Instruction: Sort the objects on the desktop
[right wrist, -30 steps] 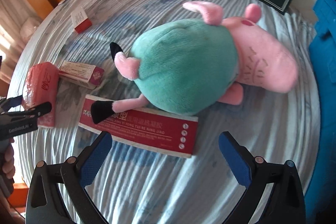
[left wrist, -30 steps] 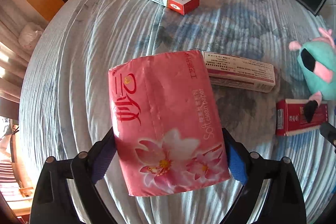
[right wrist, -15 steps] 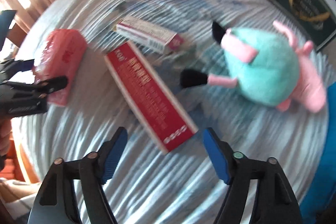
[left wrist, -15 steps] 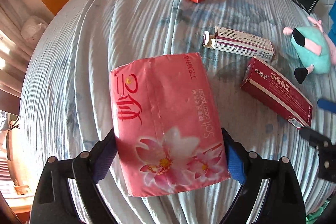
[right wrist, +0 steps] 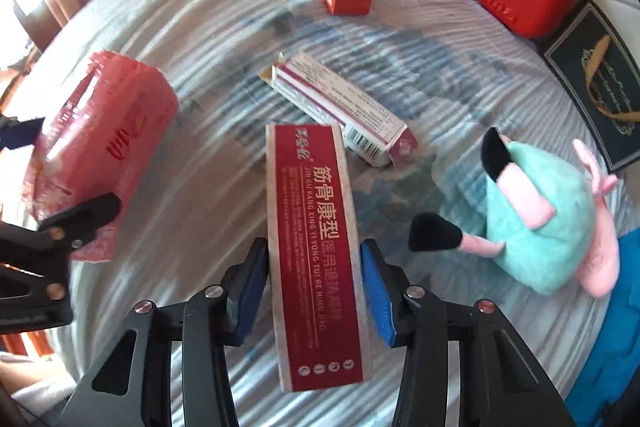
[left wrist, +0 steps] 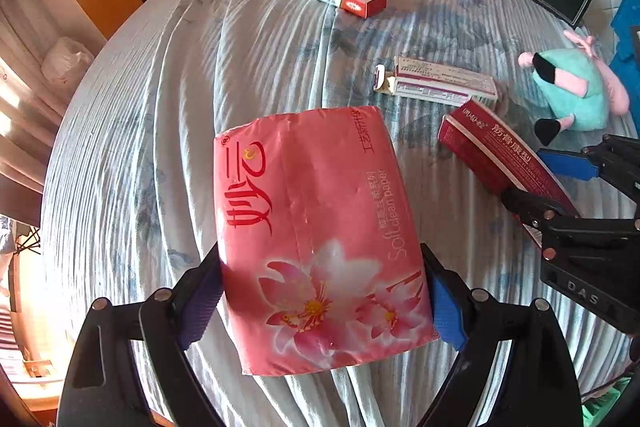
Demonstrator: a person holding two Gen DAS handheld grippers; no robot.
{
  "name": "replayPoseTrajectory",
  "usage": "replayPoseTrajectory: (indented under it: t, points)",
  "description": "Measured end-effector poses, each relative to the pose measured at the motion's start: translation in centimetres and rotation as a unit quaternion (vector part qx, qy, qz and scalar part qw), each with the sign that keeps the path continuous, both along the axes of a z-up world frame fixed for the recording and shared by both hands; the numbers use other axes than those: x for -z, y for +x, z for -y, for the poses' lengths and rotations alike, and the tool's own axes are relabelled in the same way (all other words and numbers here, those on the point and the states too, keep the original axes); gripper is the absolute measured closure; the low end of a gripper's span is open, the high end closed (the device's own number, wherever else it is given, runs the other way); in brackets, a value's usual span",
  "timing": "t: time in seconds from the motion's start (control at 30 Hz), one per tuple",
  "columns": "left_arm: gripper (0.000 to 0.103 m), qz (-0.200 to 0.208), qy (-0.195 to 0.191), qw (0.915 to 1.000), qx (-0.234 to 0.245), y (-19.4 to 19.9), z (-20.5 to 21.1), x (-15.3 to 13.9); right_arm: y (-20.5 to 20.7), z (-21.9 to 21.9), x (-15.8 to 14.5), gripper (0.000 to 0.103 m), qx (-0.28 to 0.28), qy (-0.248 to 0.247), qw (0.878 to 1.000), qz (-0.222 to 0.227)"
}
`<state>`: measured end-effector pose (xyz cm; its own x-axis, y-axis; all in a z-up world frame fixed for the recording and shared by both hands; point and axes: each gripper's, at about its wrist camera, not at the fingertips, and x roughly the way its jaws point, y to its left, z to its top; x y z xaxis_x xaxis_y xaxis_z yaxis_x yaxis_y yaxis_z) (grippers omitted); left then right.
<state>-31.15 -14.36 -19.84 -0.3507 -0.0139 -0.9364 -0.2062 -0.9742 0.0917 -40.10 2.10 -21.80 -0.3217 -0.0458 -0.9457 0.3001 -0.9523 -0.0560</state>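
Between the right gripper fingers, the dark red box is now straddled lengthwise: the jaws have just been closing from wide apart, and the blue pads sit at both long edges. Whether real pressure is applied yet cannot be told; contact looks made, a slight gap possibly left on the left side. A second ago this box was lying crosswise ahead of the tool, partly under the plush toy; now it is lined up along the fingers and the toy is off to the right, apart from it.

Left gripper is unchanged: clamped wide on the pink tissue pack, which is carried above the bedsheet.

Judgement: second item is being secured, so both hands are loaded for sorting. White box just ahead is untouched.
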Motion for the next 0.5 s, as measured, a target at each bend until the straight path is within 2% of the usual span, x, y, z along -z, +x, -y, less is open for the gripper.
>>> replayPoseTrajectory:
  t: [0.2, 0.3, 0.5]
  points:
    - [0.015, -0.039, 0.026, 0.9985, 0.027, 0.9, -0.7, -3.0, 2.5, -1.0, -6.0, 0.058, 0.055, -0.036, 0.996, -0.065]
    - [0.015, -0.065, 0.040, 0.9960, 0.047, 1.9, -1.3, -5.1, 3.2, -1.2, -8.8, 0.058, 0.076, -0.040, 0.991, -0.101]
    - [0.015, -0.120, 0.071, 0.9852, 0.099, 4.3, -3.4, -10.0, 7.5, -2.0, -15.8, 0.058, 0.128, -0.032, 0.972, -0.194]
